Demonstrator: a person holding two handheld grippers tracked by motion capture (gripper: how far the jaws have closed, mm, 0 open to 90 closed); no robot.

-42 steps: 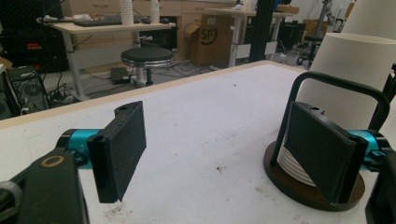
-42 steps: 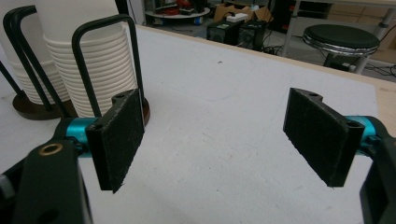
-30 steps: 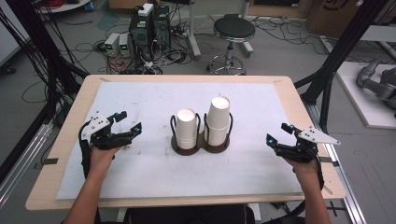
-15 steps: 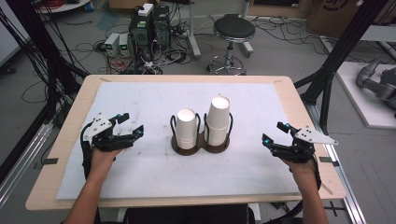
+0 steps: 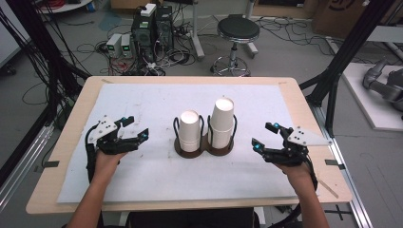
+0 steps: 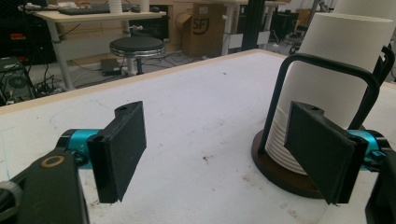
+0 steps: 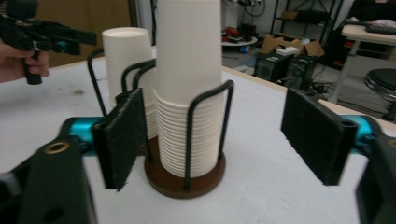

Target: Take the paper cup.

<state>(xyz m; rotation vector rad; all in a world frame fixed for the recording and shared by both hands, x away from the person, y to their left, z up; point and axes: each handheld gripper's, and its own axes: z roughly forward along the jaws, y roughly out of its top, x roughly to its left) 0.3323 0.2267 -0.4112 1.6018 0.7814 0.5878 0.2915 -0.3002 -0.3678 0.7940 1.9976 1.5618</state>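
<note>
Surface: wooden table (image 5: 76, 114) with a white sheet (image 5: 142, 104) over most of it, mid-frame in the high view; lab floor beyond.
Near, lower left: left gripper (image 5: 134, 133) in the person's left hand (image 5: 105, 164), jaws spread, nothing between them; well apart from the holder.
Near, lower right: right gripper (image 5: 267, 135) in the right hand (image 5: 297, 170), jaws wide but just now narrowing a little, nothing between the pads; cup stack ahead of them in the right gripper view (image 7: 212, 135).
Centre: cup holder (image 5: 203, 148), dark round base, two wire-framed compartments side by side.
Left compartment: shorter stack of white paper cups (image 5: 190, 130), nested, upright.
Right compartment: taller stack of white paper cups (image 5: 222, 122), nested, upright, top above the wire loops.
Far, top centre: black stool (image 5: 237, 31) on the floor.
Far, upper left: computer boxes (image 5: 152, 21) and tangled cables.
</note>
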